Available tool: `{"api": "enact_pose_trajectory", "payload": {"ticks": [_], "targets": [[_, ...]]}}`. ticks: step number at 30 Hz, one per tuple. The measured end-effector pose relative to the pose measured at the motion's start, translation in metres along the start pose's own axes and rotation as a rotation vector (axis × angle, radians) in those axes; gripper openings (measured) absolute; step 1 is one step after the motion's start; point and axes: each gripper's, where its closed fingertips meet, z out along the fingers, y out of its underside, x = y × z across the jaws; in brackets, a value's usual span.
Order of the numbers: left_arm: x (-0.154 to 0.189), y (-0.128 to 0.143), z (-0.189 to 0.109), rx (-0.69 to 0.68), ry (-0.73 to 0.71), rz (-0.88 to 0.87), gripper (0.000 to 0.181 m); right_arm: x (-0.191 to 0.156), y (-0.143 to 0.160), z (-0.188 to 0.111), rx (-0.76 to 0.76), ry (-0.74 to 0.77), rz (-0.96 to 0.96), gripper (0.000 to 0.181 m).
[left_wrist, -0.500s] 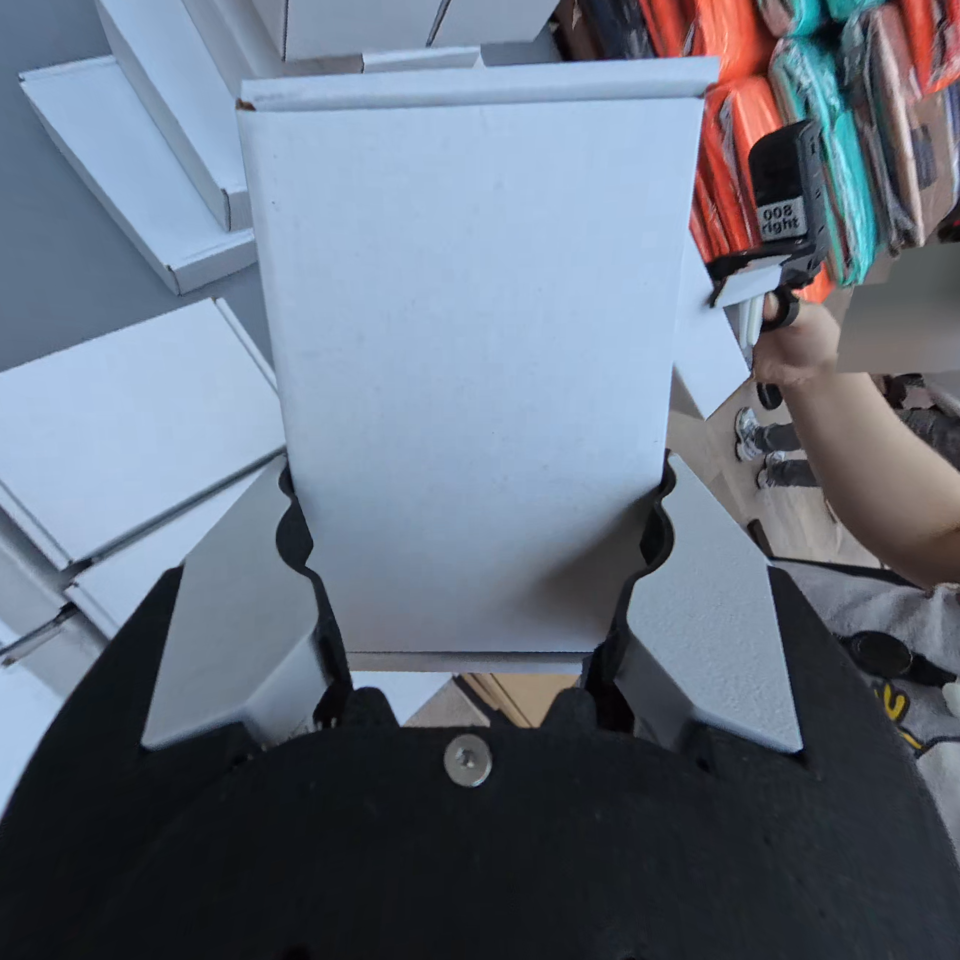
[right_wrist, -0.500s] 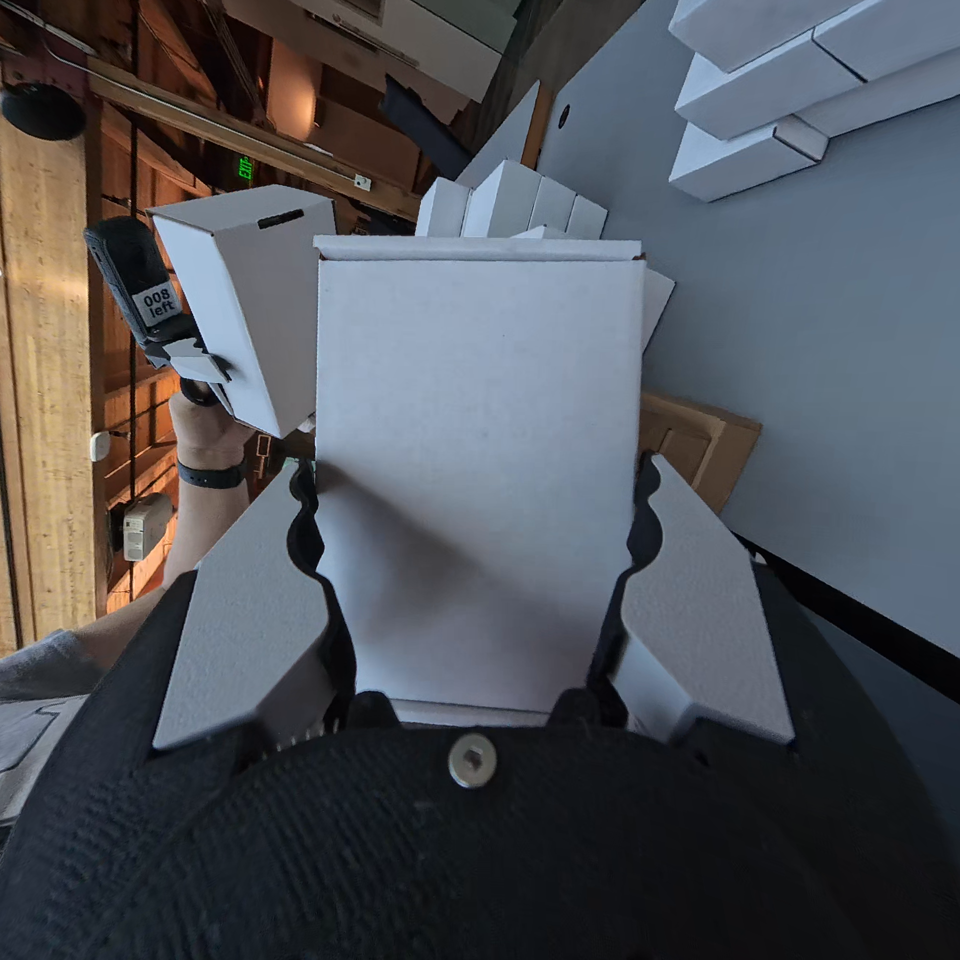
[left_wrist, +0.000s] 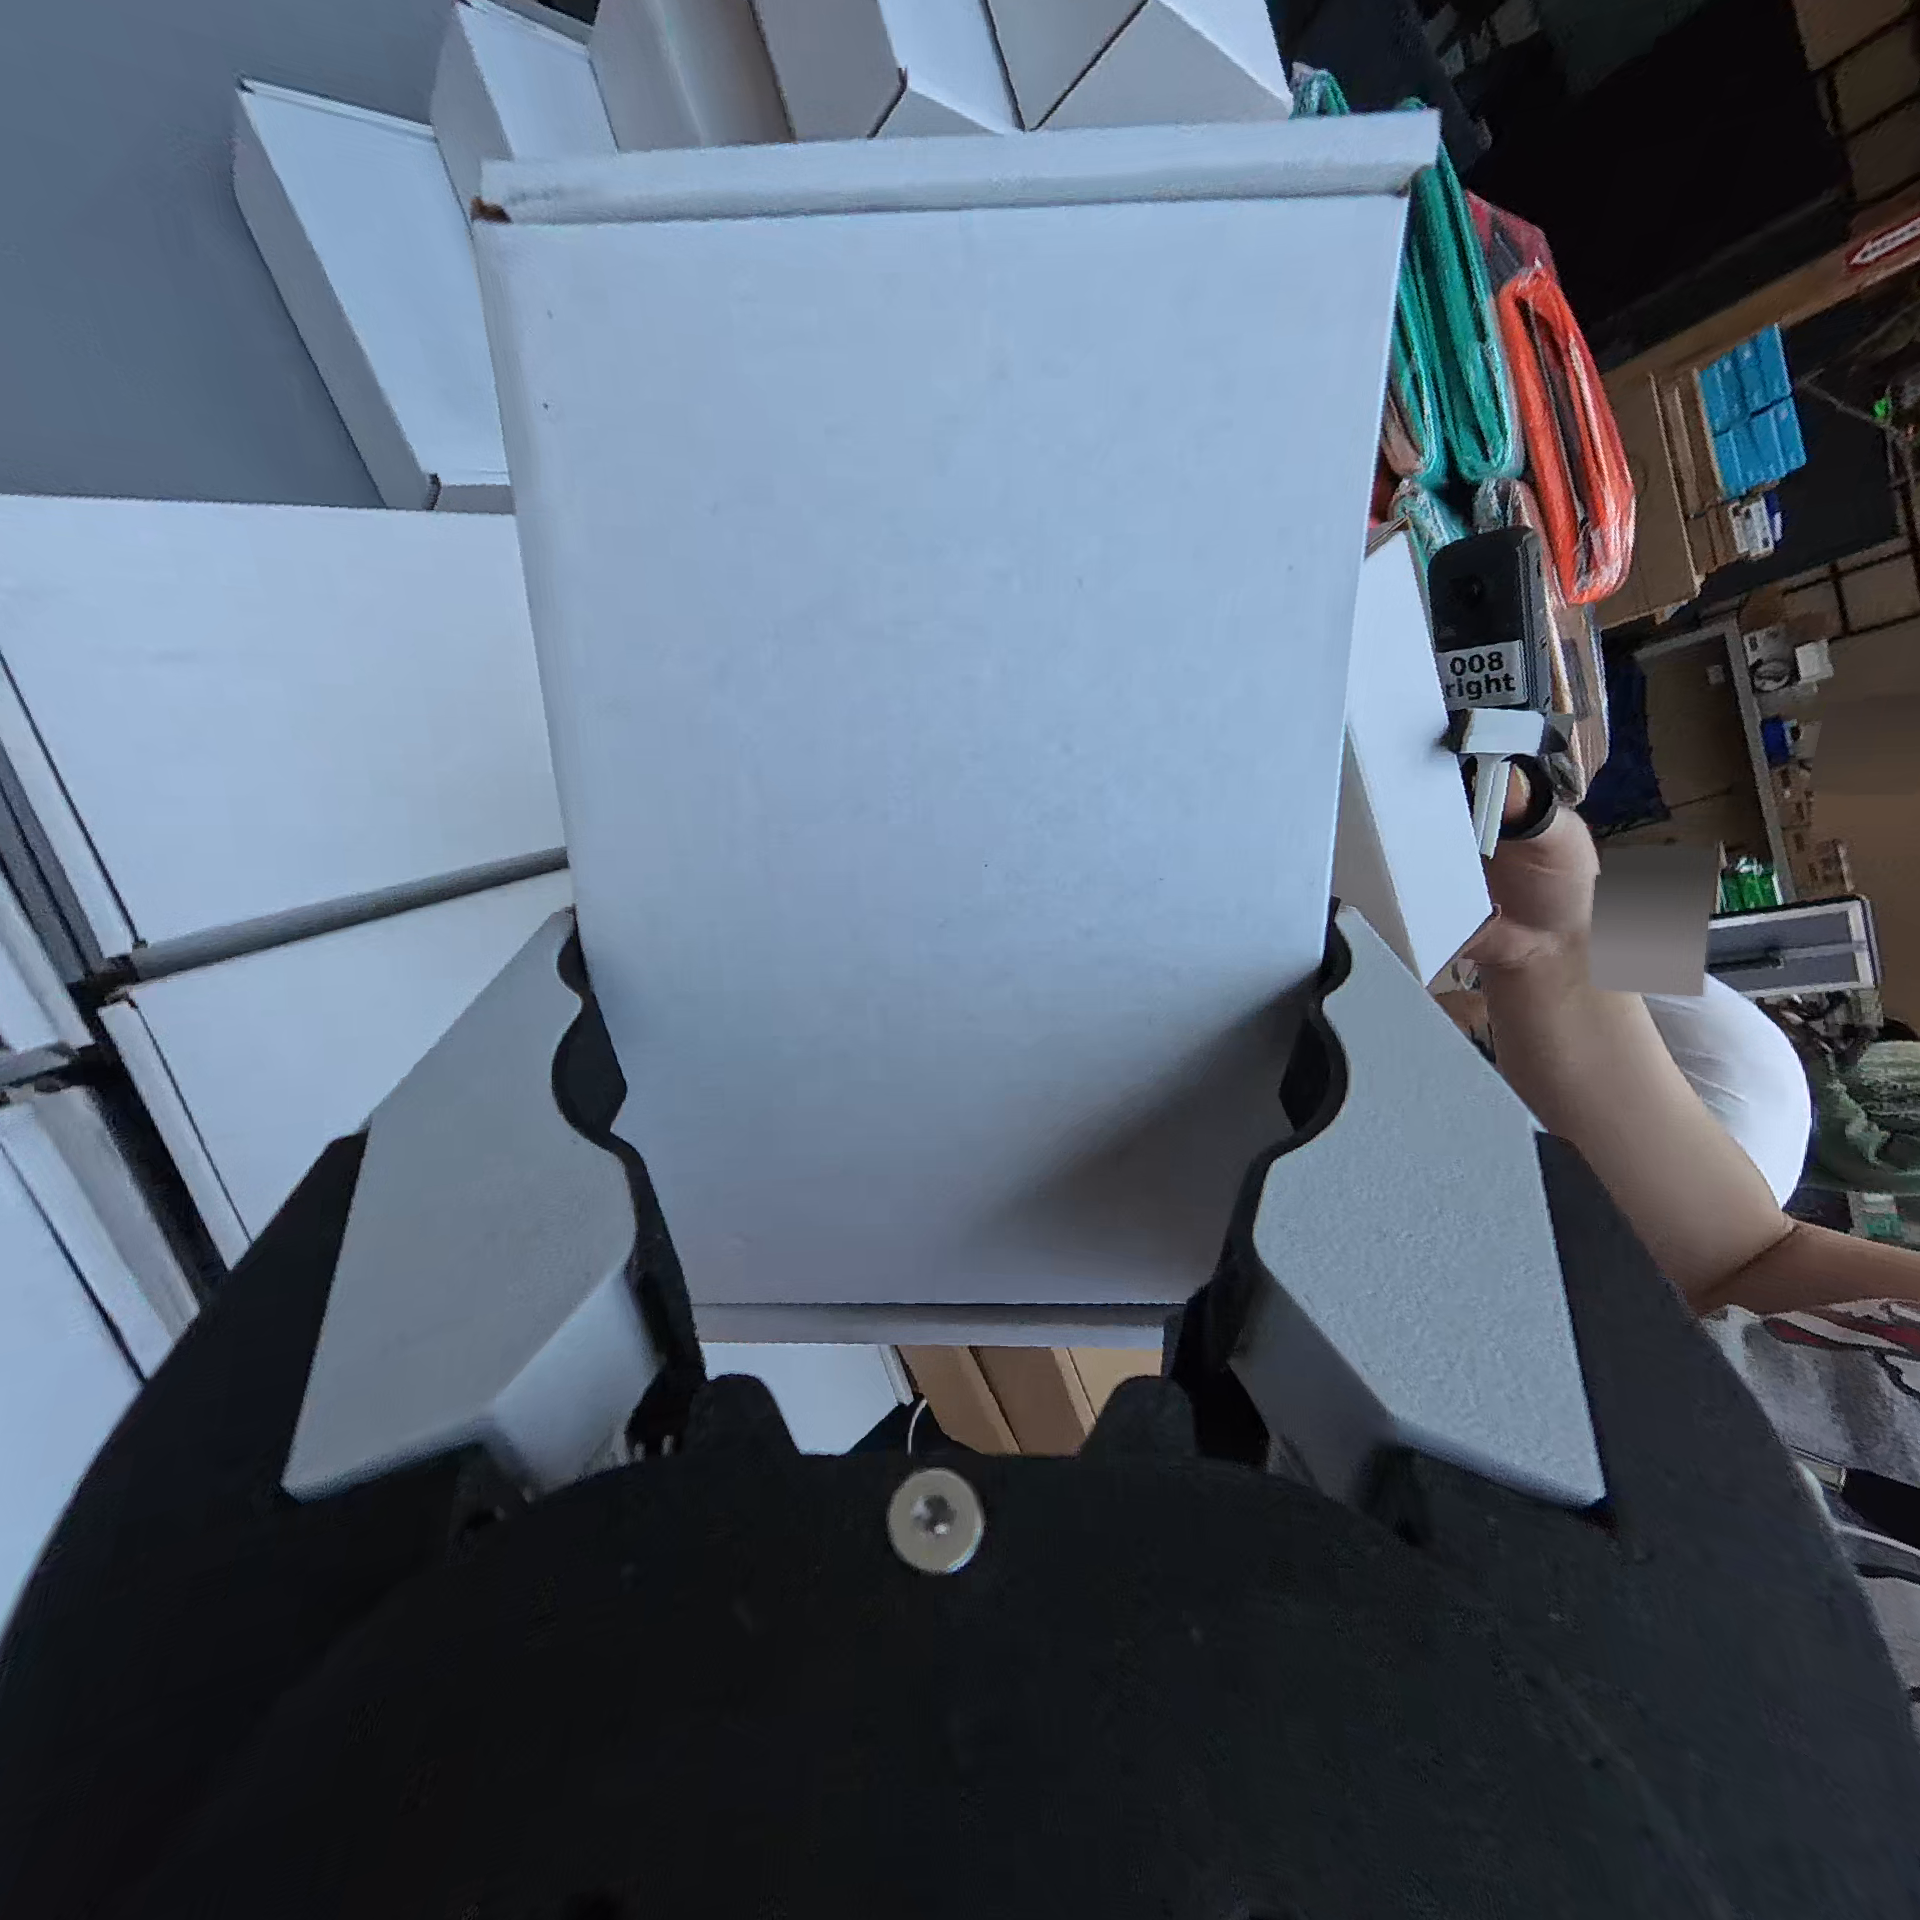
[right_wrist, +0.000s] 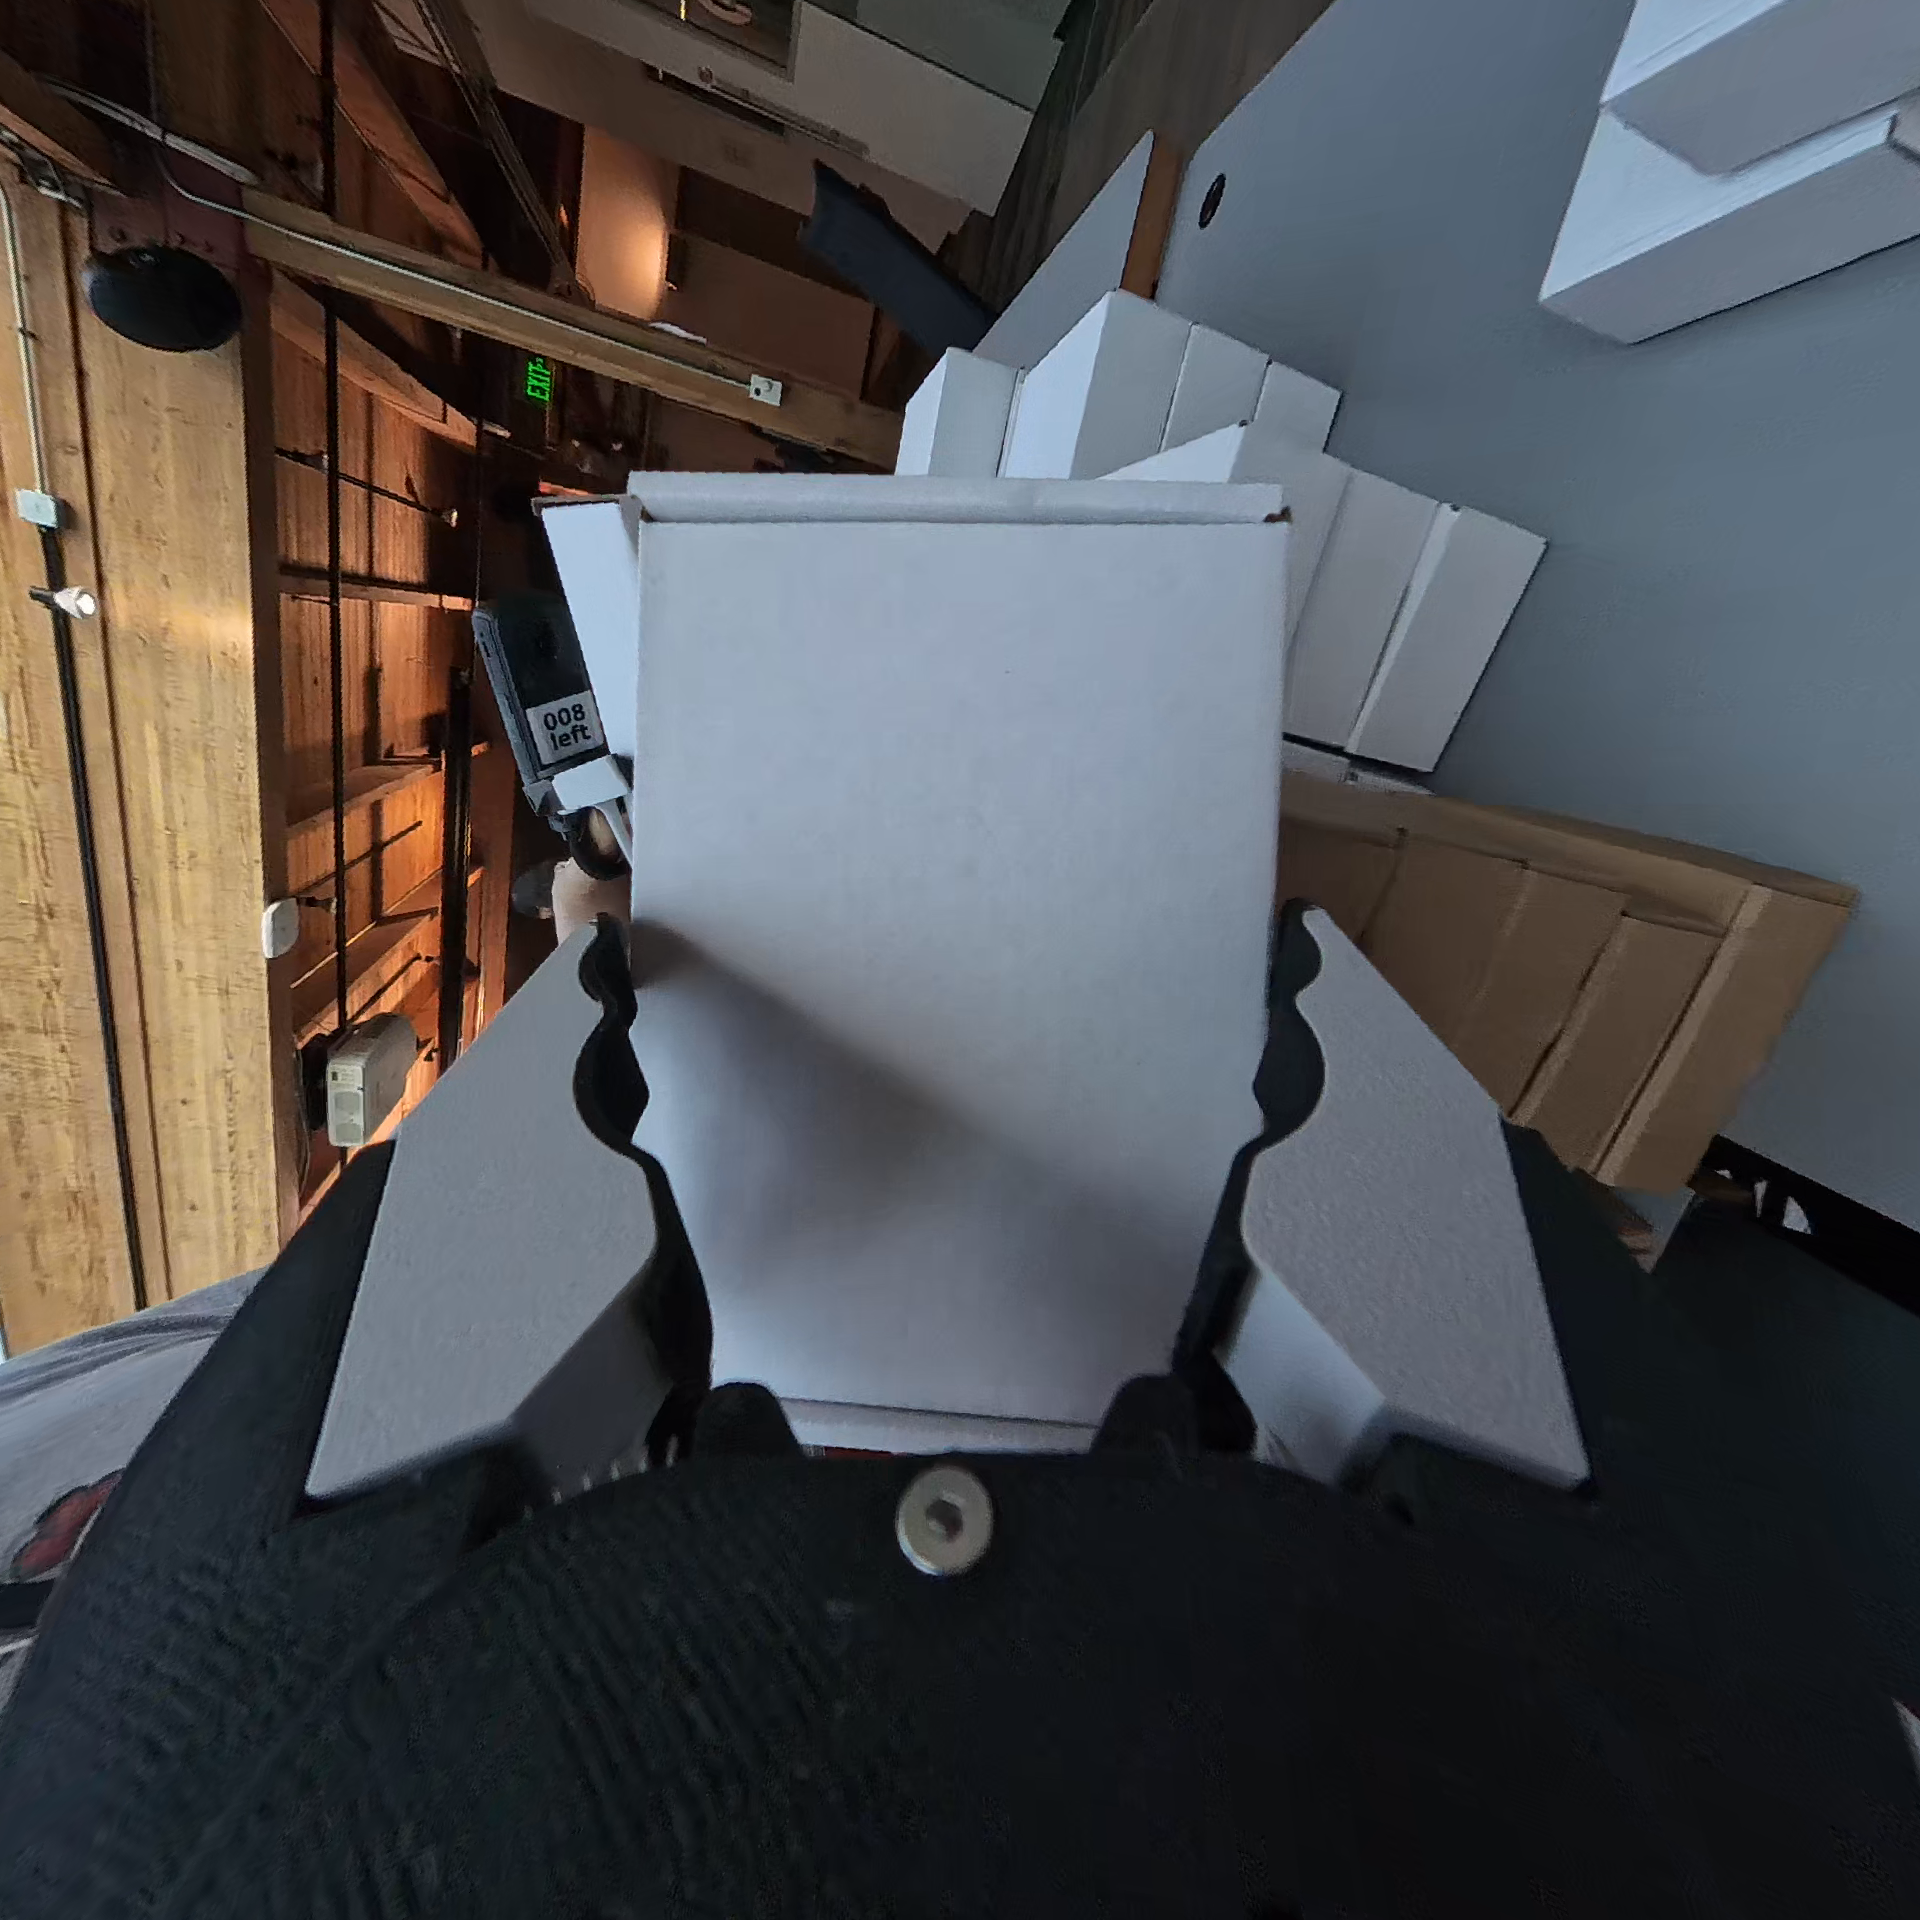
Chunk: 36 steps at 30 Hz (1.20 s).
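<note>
In the left wrist view, the left claw (left_wrist: 951, 1060) is clenched on a white cardboard box (left_wrist: 935, 665) that fills the middle of the frame, its two grey fingers (left_wrist: 488, 1195) pressed against the box's left and right edges near its lower end. The box stands up away from the camera, with a folded flap along its top edge. Behind it, at the left and upper left, flat white boxes (left_wrist: 260, 707) lie stacked on a grey counter (left_wrist: 114, 260). At the right edge of the frame the right claw (left_wrist: 1496, 727) shows farther off, held by a hand (left_wrist: 1538, 904), with a second white box (left_wrist: 1403, 790) against it. Orange and green packages (left_wrist: 1496, 343) sit behind that, in the upper right.

In the right wrist view, the right claw (right_wrist: 951, 1049) is likewise clenched on a white box (right_wrist: 956, 883), grey fingers (right_wrist: 1403, 1195) touching both side edges near its lower part. This box sits in the centre of the frame, flap at its top edge. More white boxes (right_wrist: 1382, 634) stand in a row just behind it, to the upper right, on the grey counter (right_wrist: 1662, 571). A flat piece of brown cardboard (right_wrist: 1558, 956) lies at the right. At the left, the left claw (right_wrist: 582, 790) peeks out from behind the box's edge, before a wooden wall (right_wrist: 135, 727).
</note>
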Motion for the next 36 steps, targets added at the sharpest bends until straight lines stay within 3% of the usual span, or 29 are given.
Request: {"api": "enact_pose_trajectory", "payload": {"ticks": [8,13,16,19,23,28,32,36], "targets": [[-0.005,0.024,0.001,0.03,0.013,-0.078,0.131,-0.013,0.013,0.033,-0.087,-0.033,0.011,0.121],[0.007,0.027,0.015,0.044,0.063,-0.112,0.13,-0.017,0.01,0.026,-0.064,-0.079,0.044,0.121],[0.021,0.015,0.021,0.072,0.083,-0.094,0.13,-0.021,-0.01,0.01,-0.024,-0.053,0.002,0.121],[0.036,-0.003,0.025,0.092,0.097,-0.065,0.131,-0.035,-0.065,-0.012,0.044,-0.011,-0.072,0.121],[0.062,-0.027,0.03,0.125,0.134,-0.037,0.131,-0.042,-0.176,-0.036,0.092,0.218,-0.271,0.121],[0.086,-0.042,0.033,0.15,0.164,-0.014,0.131,-0.031,-0.285,-0.033,-0.039,0.517,-0.51,0.121],[0.093,-0.045,0.035,0.147,0.16,-0.02,0.131,-0.014,-0.328,-0.012,-0.18,0.629,-0.564,0.121],[0.089,-0.055,0.042,0.142,0.109,-0.031,0.131,0.01,-0.346,0.006,-0.252,0.721,-0.557,0.121]]}}
